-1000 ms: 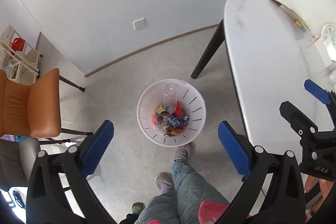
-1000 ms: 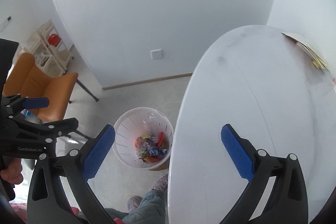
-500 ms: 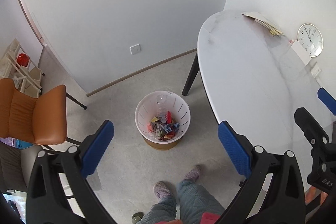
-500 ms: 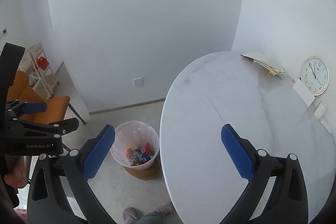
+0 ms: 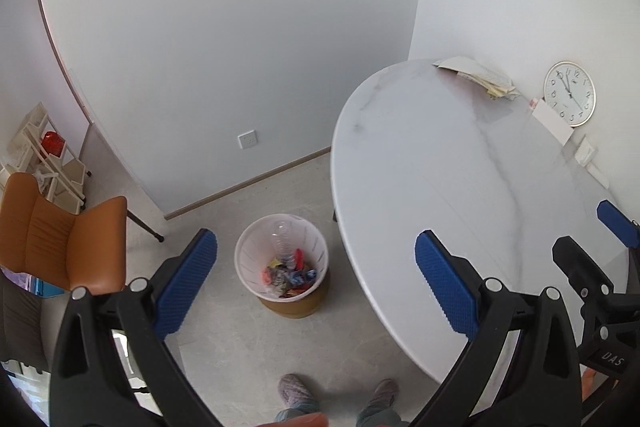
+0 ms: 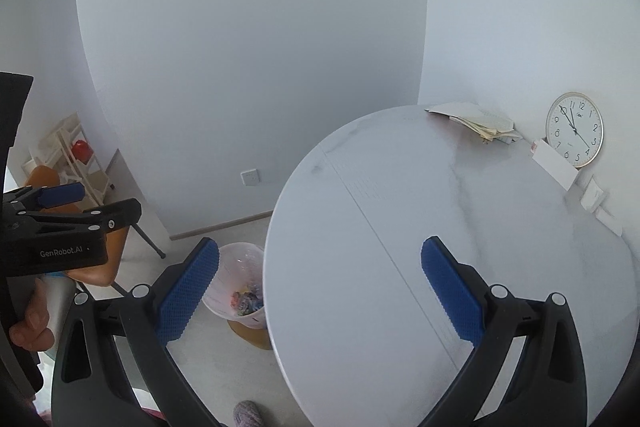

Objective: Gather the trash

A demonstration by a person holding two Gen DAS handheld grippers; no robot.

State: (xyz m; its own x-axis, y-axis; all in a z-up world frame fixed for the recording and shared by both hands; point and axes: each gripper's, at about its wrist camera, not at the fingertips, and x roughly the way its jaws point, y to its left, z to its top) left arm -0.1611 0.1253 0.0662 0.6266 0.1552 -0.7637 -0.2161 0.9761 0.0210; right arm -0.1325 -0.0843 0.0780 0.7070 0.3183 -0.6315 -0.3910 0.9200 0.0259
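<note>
A white slotted trash bin stands on the floor left of the white marble table. It holds a clear plastic bottle and several coloured wrappers. My left gripper is open and empty, high above the floor between bin and table edge. My right gripper is open and empty too, hanging over the table's near left part. The bin shows partly behind the right gripper's left finger and the table rim.
An orange chair stands at the left with a white shelf rack behind it. Papers, a wall clock and white cards sit at the table's far right. A person's slippered feet are on the floor below.
Both grippers have risen and pulled back from the bin, which now looks smaller and farther. More of the table, the papers and the clock have come into view. Both grippers stayed open.
</note>
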